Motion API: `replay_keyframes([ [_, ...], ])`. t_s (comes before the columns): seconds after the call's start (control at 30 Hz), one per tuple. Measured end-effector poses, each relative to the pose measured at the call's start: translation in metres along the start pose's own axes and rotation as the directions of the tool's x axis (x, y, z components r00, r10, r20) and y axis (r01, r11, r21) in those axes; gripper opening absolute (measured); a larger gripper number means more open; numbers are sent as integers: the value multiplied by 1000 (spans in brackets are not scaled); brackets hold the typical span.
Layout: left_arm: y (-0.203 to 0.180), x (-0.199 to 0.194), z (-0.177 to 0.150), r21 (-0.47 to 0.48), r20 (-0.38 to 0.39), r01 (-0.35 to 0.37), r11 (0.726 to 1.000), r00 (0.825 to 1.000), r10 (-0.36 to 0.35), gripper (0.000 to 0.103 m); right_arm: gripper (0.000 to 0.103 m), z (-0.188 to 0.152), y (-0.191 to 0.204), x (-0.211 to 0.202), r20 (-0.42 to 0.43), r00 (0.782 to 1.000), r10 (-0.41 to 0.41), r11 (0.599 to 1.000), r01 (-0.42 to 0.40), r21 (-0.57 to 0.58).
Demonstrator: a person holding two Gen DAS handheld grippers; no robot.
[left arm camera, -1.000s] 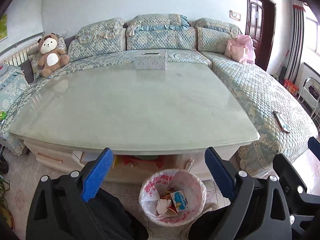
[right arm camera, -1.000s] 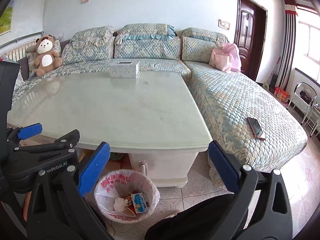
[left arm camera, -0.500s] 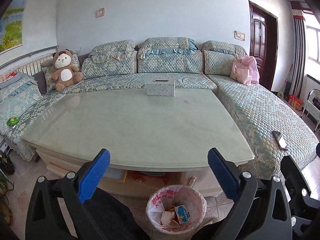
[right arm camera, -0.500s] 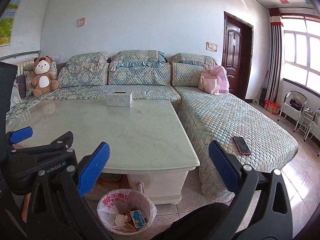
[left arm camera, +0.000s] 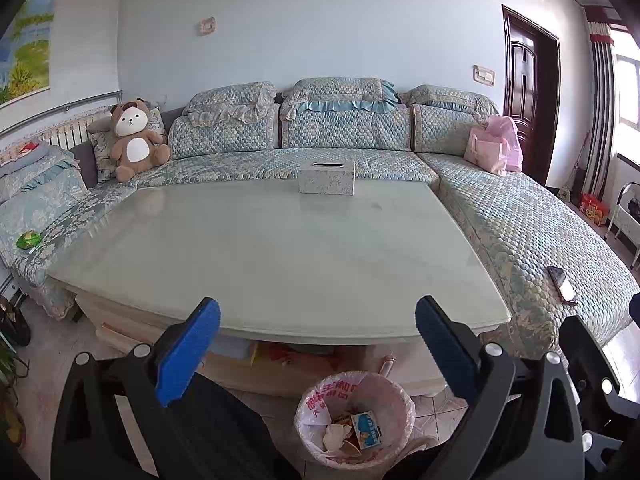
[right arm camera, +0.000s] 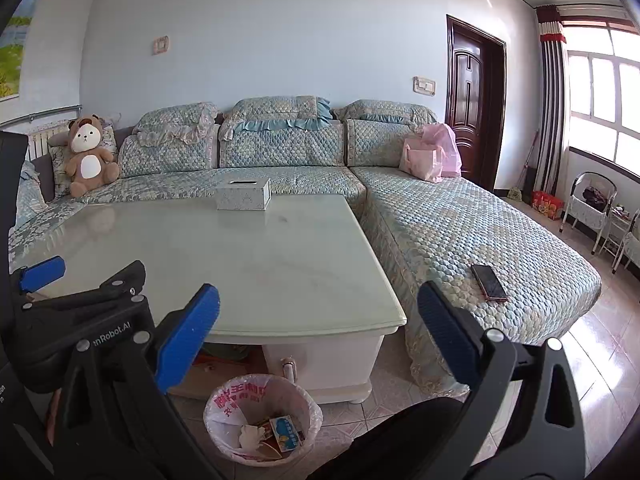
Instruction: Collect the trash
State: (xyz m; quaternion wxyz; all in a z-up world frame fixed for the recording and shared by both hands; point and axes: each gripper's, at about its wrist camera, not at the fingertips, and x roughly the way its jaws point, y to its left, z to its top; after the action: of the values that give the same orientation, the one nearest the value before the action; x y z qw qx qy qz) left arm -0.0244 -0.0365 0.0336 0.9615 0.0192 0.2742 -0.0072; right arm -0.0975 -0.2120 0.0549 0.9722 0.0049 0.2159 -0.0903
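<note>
1. Left hand-held gripper (left arm camera: 316, 344): we find its blue pads spread wide, grasping nothing, held above the near edge of the counter (left arm camera: 280, 248).
2. Right hand-held gripper (right arm camera: 318, 340): we find it likewise released and empty.
3. Trash bin (left arm camera: 354, 420): we note it on the floor, lined with a pink bag, just in front of the counter; it contains a crumpled tissue (left arm camera: 334, 436) and a small blue carton (left arm camera: 366, 428).
4. Tissue box (left arm camera: 327, 177): we note it at the counter's far edge.

Left gripper (left arm camera: 316, 344), right gripper (right arm camera: 318, 336): black plastic frames, blue ribbed finger pads (left arm camera: 188, 350), silver screws. White "nRobot.AI" lettering on left gripper's side. Dark trousers below.
</note>
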Motion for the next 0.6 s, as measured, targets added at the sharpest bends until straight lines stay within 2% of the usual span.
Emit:
replay_keyframes([
  [0.6,8,-1,2,-26,7,-4,1000,1000,5,96,97,4,6,-3,8,1000,10,1000,-10,-6],
])
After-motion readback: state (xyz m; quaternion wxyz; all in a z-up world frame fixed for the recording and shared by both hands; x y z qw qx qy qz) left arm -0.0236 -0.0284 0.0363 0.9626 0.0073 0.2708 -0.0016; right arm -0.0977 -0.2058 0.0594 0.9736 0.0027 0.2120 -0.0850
